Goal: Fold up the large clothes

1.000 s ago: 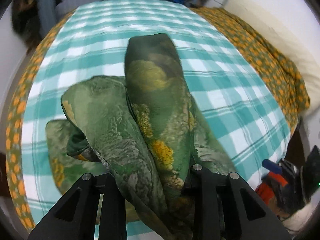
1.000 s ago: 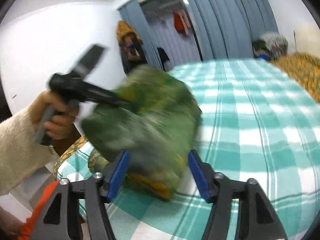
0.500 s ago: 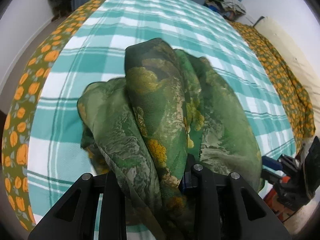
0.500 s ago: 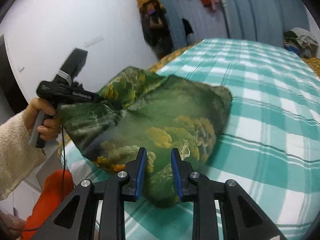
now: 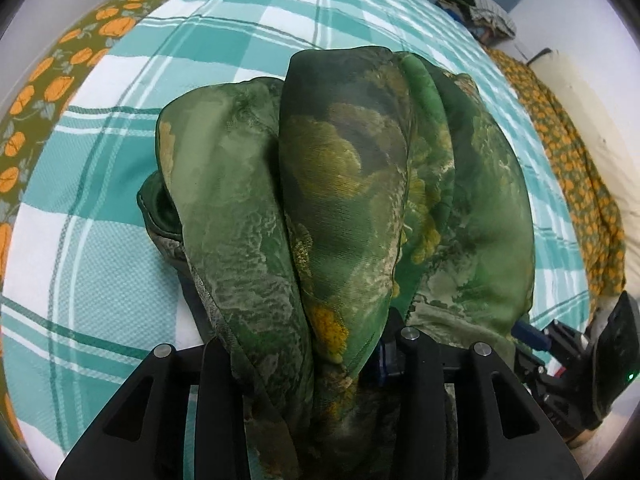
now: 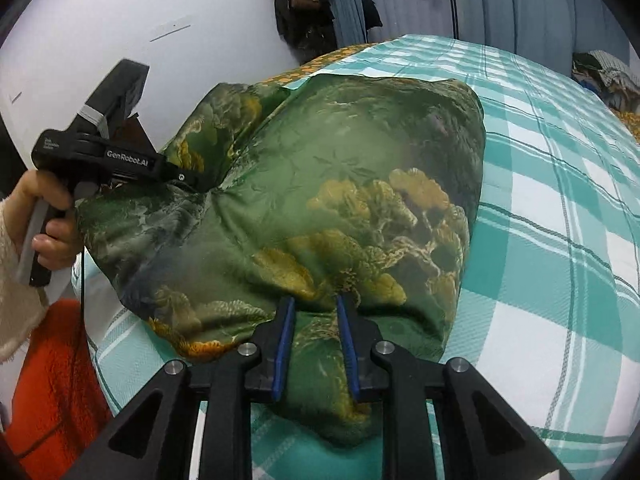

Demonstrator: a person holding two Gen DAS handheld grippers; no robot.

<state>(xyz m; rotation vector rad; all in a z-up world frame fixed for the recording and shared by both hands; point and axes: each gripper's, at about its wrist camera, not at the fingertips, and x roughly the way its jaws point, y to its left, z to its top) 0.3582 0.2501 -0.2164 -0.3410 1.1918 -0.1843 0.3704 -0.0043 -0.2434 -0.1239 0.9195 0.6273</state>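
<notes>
Left wrist view: the green printed garment (image 5: 340, 208) fills the middle of the frame, bunched in long rolls that run up from the left gripper (image 5: 316, 364) at the bottom edge and drape onto the teal checked bedspread (image 5: 120, 264). Its jaws have just been opening and stand partly apart, with a thick bundle of cloth between them; whether the pads press on it I cannot tell (the folds hide them). At lower right the other tool shows at the cloth's edge.

Right wrist view: the garment lies spread over the near corner of the bed, centre frame. The right gripper (image 6: 316, 344) at the bottom has just been closing, its blue pads (image 6: 285, 340) narrow and pinching a ridge of fabric. At left, a hand (image 6: 48, 216) holds the left gripper against the cloth's far corner.

To do this step well, I would lower both corners together, keep the held edge taut and level, and let the fold settle flat before either side lets go.
</notes>
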